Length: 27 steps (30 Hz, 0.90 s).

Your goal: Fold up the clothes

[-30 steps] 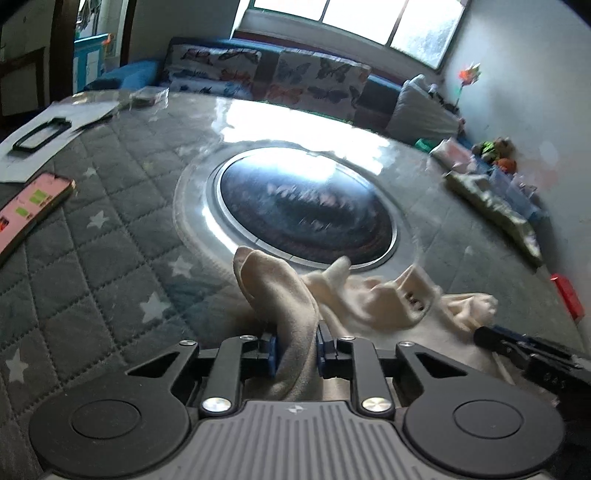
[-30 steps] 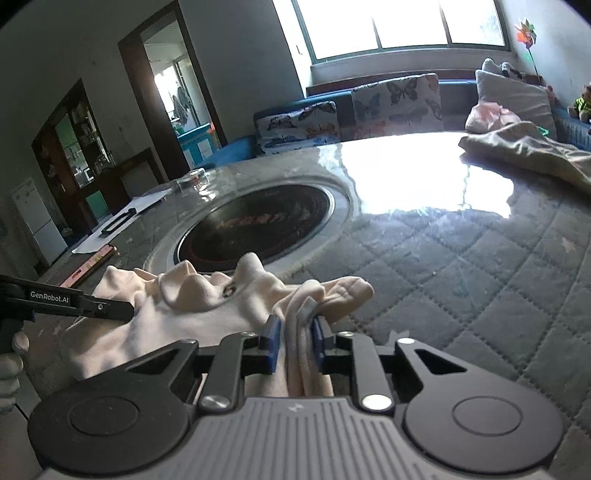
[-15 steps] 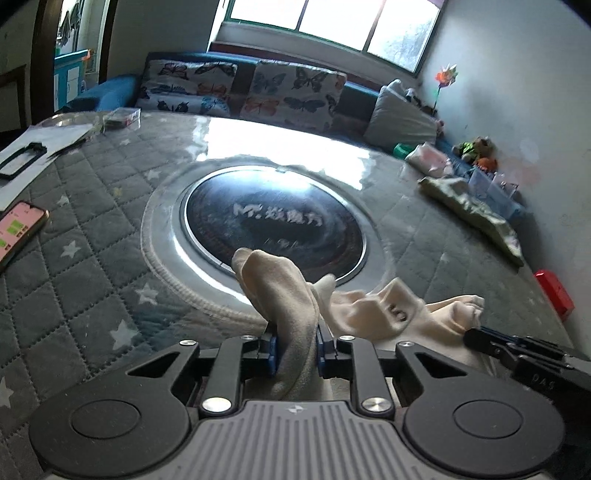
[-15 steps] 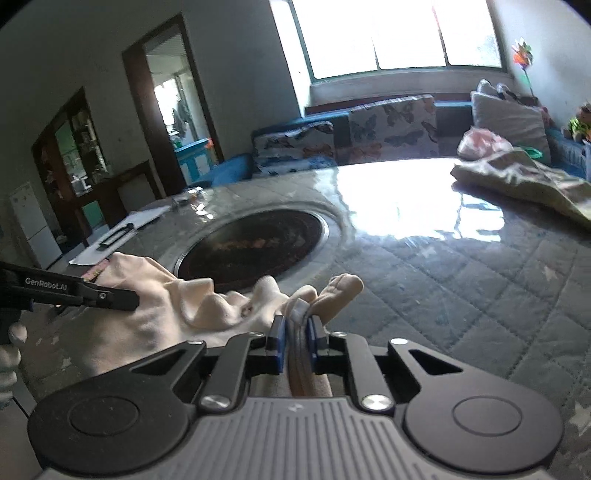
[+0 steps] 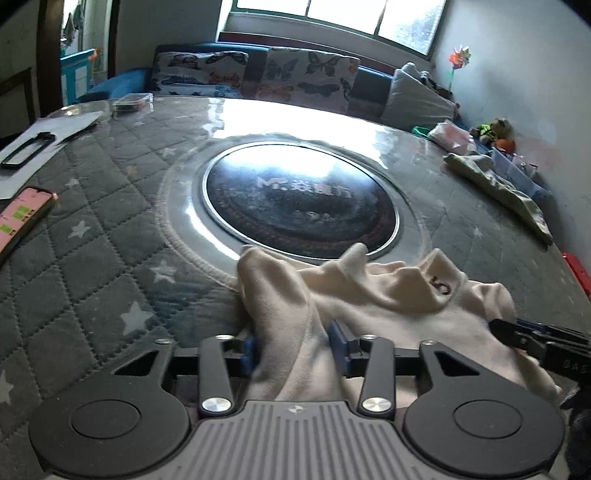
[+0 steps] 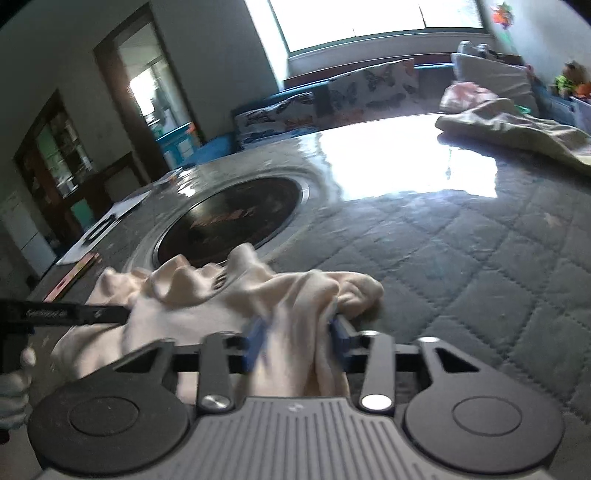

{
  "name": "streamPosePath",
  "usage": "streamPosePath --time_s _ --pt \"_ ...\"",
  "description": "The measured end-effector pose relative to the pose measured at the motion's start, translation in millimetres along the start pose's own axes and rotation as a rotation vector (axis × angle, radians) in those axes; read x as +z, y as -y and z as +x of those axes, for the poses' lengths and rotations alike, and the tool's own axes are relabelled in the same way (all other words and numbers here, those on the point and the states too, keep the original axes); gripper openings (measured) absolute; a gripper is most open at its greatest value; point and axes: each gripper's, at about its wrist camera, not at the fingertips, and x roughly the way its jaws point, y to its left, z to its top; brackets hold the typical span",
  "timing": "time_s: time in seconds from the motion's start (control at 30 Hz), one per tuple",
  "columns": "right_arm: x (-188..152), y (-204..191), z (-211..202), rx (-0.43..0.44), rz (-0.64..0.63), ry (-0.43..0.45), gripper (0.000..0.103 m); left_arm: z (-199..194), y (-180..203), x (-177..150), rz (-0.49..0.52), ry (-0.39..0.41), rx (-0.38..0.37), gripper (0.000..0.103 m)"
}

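The cream garment (image 5: pixel 399 306) lies bunched at the lower centre of both views, on the near side of the quilted table cover (image 5: pixel 92 266), its far edge just lapping the rim of the dark round glass inset (image 5: pixel 299 206); it looks light, soft and limp — a knit that will sag and crease wherever it is not supported, so a hold at a hem or a corner, one at each end, seems the sensible way to keep it spread.

The left gripper (image 5: pixel 295 345) has a ridge of the cloth rising between its blue pads (image 5: pixel 338 341); its jaws have just been opening, and the pads now stand apart from the fold rather than pinching it. The right gripper (image 6: pixel 297 341) is the same story — jaws just parted, cloth heaped loosely between them, released as far as the blurred view shows.

In the left wrist view, from the left edge: a pink phone (image 5: pixel 22 218) and white paper (image 5: pixel 48 133) at the upper left; the inset in the middle; a second pale garment (image 5: pixel 498 184) at the right, well apart. The cover is grey with stars, under a glossy clear sheet that may let cloth slide. Behind, a blue sofa with butterfly cushions (image 5: pixel 306 79) under a bright window (image 5: pixel 332 14); a doorway (image 6: pixel 147 96) shows at the upper left of the right wrist view.
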Motion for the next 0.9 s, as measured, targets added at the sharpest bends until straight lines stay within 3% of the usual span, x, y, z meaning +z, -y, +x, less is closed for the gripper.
streamPosePath --time_s 0.03,0.13,0.37,0.63,0.9 --pt "-0.7 -2.2 -0.1 0.001 -0.008 0.005 0.025 -0.7 1.6 1.2 0.0 -0.002 -0.009 0.026" --pt "2.7 -3.3 -10.6 0.008 -0.025 0.047 0.016 -6.5 12.1 12.1 0.016 0.015 -0.035 0.023" --pt "25.0 7.8 -52.7 -0.041 -0.082 0.159 0.015 -8.9 80.8 46.1 0.154 0.077 -0.151 0.022" --pt "50.6 62.6 -95.6 -0.236 -0.067 0.257 0.014 22.7 179.5 80.6 0.245 0.08 -0.287 0.021" --pt "71.1 135.3 -134.8 -0.455 -0.036 0.309 0.014 65.3 272.6 93.3 0.33 0.049 -0.366 0.022"
